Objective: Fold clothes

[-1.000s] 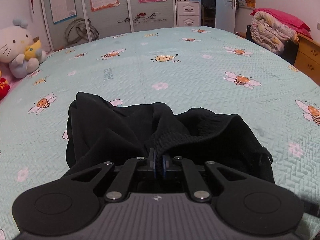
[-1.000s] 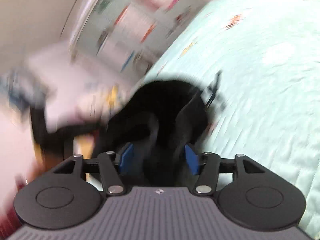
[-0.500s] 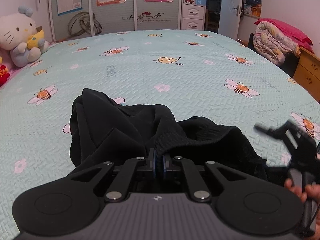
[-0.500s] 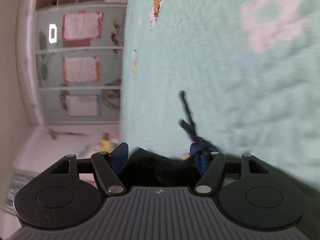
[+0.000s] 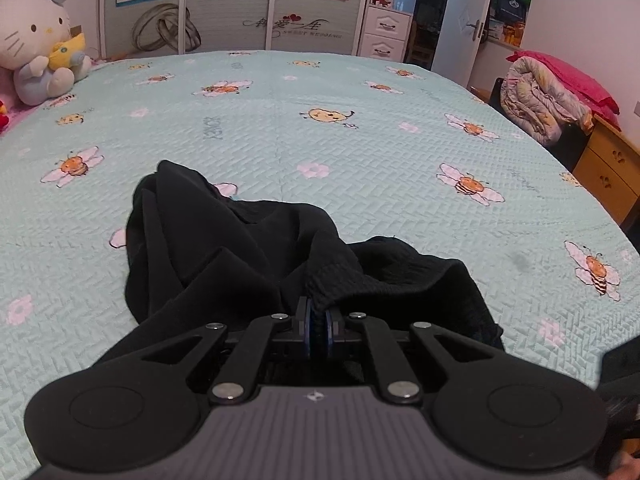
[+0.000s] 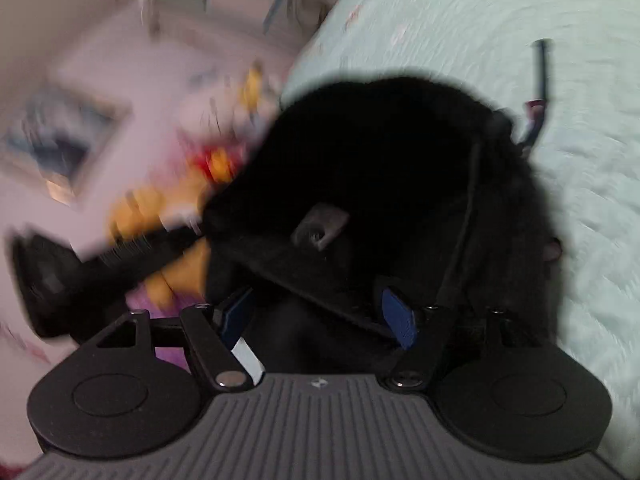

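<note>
A crumpled black garment lies on the near part of the bed. My left gripper is shut on its ribbed waistband, the blue pads pinching the cloth. In the blurred right wrist view the same garment fills the middle, with a grey tag and a thin drawstring sticking out onto the cover. My right gripper has its jaws wide apart, a black cloth edge runs between the pads, and neither pad presses on it.
The bed has a pale green quilted cover printed with bees and flowers. A large white cat plush sits at the far left. Wardrobe doors stand behind. Folded quilts and a wooden dresser are at the right.
The right wrist view swung from bare bed cover and drawstring back onto the garment, and its jaws stand wider than a second ago. The left grip is unchanged, with a slight roll.
</note>
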Action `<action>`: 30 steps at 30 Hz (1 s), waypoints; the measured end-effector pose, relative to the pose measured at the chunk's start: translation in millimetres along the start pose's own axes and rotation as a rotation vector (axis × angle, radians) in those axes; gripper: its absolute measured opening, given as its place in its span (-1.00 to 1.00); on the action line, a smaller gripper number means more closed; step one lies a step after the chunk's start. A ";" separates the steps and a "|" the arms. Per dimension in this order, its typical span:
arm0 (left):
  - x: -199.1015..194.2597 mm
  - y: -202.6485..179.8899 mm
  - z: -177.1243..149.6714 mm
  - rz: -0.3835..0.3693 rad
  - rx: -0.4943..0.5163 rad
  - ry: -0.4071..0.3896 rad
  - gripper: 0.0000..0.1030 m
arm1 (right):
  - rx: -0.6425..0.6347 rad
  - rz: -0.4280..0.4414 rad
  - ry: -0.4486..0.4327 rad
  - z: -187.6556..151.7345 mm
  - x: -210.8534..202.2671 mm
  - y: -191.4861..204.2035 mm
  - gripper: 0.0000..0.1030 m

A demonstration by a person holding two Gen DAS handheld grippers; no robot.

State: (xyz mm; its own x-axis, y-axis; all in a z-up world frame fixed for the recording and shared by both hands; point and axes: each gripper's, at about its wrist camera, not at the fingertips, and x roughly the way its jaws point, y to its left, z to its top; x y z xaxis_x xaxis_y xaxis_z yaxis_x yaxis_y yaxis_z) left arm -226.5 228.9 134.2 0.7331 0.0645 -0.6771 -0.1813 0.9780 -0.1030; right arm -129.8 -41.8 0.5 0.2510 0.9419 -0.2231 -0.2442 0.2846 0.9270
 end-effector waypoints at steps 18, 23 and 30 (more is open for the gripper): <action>-5.0 15.0 2.3 -0.028 -0.059 0.026 -0.83 | 0.631 0.283 -0.297 58.1 7.8 -76.5 0.59; 1.4 13.3 1.3 -0.039 -0.061 0.034 -0.82 | 0.292 0.395 -0.165 72.2 13.6 -9.4 0.59; -0.3 19.1 0.8 -0.063 -0.090 0.038 -0.82 | -0.156 0.012 0.151 20.6 36.1 54.1 0.59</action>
State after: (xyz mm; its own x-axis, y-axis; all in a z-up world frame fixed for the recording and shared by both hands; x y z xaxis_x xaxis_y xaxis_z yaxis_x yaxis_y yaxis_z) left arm -229.7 247.7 133.1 0.7199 -0.0056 -0.6941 -0.1952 0.9580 -0.2102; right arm -114.7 3.9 48.8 0.1069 0.9581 -0.2658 -0.3914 0.2863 0.8746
